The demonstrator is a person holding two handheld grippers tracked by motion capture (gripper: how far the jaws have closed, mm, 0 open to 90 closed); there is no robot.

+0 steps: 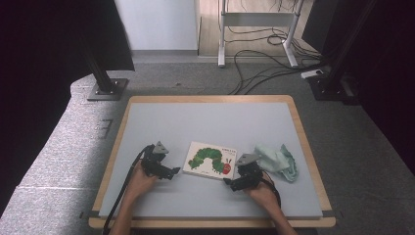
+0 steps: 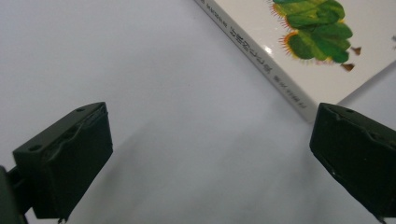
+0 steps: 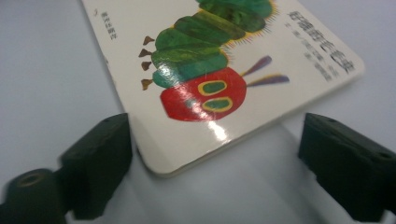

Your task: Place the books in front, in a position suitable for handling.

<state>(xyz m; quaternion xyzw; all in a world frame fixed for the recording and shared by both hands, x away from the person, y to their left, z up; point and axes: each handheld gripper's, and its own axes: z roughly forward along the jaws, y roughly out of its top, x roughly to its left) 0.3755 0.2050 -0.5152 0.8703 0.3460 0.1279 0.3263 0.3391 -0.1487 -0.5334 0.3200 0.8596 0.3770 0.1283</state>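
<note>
- On the grey table mat [image 1: 161,122], near its front middle, I see the picture book [image 1: 211,160] lying flat and closed, cover up, with a green caterpillar and its red head printed on white.
- My left gripper [image 1: 172,172] sits just left of the book, held low over the mat by the left hand [image 1: 139,182], and points across at the book's left edge.
- From the left gripper view I have both black jaws spread wide over bare mat; the book's spine corner [image 2: 299,100] lies just ahead of the right-hand jaw, apart from it, and nothing sits between the pads.
- My right gripper [image 1: 230,183] is at the book's near right corner, with the right hand [image 1: 262,192] behind it.
- From the right gripper view the jaws stand released and wide, and the book's rounded corner [image 3: 187,158] reaches into the gap. One jaw is close against the book's edge; I cannot tell whether it touches. The other stands clear.
- Beside the right gripper, to the book's right, a pale green cloth [image 1: 278,161] lies crumpled on the mat.
</note>
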